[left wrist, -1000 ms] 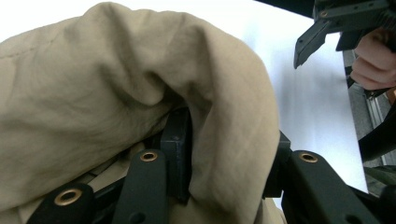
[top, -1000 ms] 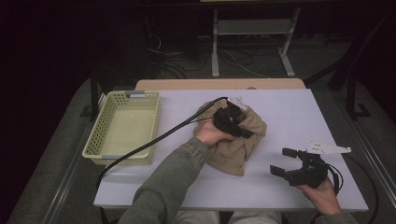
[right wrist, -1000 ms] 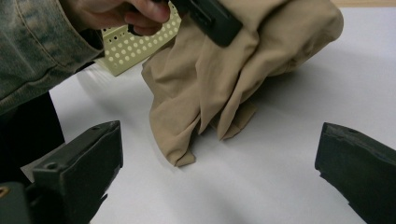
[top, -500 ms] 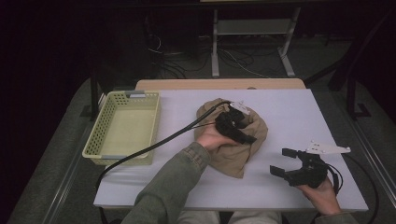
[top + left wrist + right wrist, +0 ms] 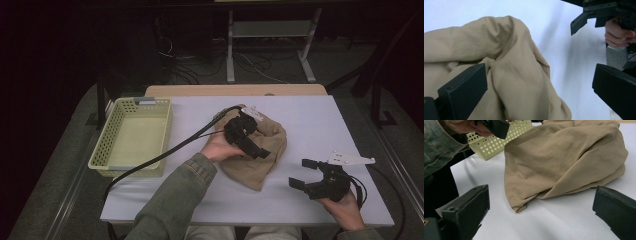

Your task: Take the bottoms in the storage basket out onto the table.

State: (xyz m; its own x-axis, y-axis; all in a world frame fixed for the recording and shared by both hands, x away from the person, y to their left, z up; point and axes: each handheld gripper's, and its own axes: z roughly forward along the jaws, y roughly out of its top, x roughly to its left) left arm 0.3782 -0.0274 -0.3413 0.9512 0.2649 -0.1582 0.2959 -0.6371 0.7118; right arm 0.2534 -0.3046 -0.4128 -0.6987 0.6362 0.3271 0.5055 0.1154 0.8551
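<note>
In the middle of the high view, the left gripper (image 5: 248,136) is seen above the tan cloth (image 5: 260,150); its jaws have just been opening and are now spread wide, and nothing is pinched between them; half a second ago they were tighter on the bunched cloth, so the cloth looks let go and is left in a heap on the white table (image 5: 325,115); the right gripper (image 5: 306,172), lower right, is held open and empty beside the cloth; the yellow basket (image 5: 131,136) is at the left; no writing can be read.
</note>
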